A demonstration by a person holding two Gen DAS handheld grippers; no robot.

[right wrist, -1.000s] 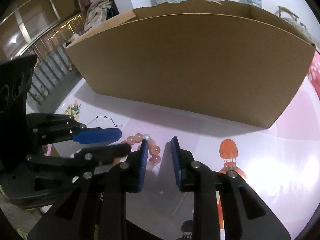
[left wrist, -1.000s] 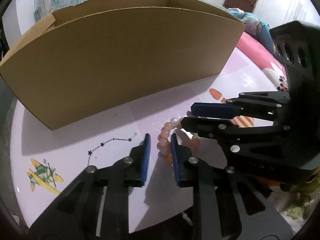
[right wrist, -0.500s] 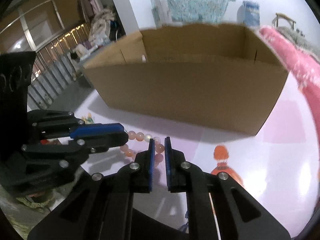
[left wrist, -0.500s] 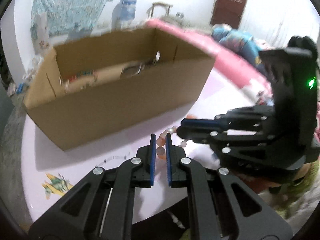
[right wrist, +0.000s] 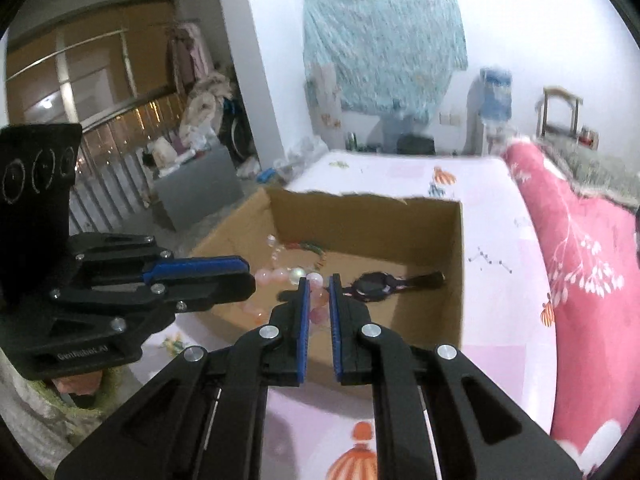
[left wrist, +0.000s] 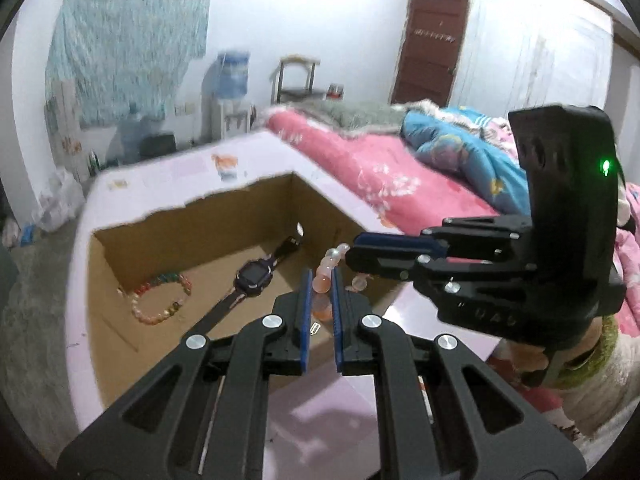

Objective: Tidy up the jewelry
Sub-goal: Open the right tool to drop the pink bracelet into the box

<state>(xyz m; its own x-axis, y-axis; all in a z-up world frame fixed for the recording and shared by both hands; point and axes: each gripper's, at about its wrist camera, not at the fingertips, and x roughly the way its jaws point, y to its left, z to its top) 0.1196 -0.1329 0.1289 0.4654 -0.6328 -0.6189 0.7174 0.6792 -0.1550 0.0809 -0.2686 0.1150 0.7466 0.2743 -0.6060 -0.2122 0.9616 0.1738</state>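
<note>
We've got a cardboard box w/ open top and a torn, ragged back rim, plain brown corrugated walls, sitting on a bed w/ a pale pink printed sheet. Inside on the box floor: a bracelet of small round multicolour beads lying in a loose ring near the left wall, and a watch w/ dark rounded-square face and a long dark strap laid out flat, diagonal across the floor; bracelet and watch are apart, not touching. From the right wrist view a few clear beads show by the far left wall (too blurred to tell what they belong to). Our left gripper is nearly closed, blue ribbed pads pinching a pink bead string: smooth, glossy, round, peach-pink beads w/ one pearly white one. Our right gripper is likewise nearly closed on the same string, so it hangs stretched between the two, up in the air over the box's near edge, partly above the box interior. Beyond the sheet lie a pink floral quilt and a blue blanket, both soft and rumpled.
</note>
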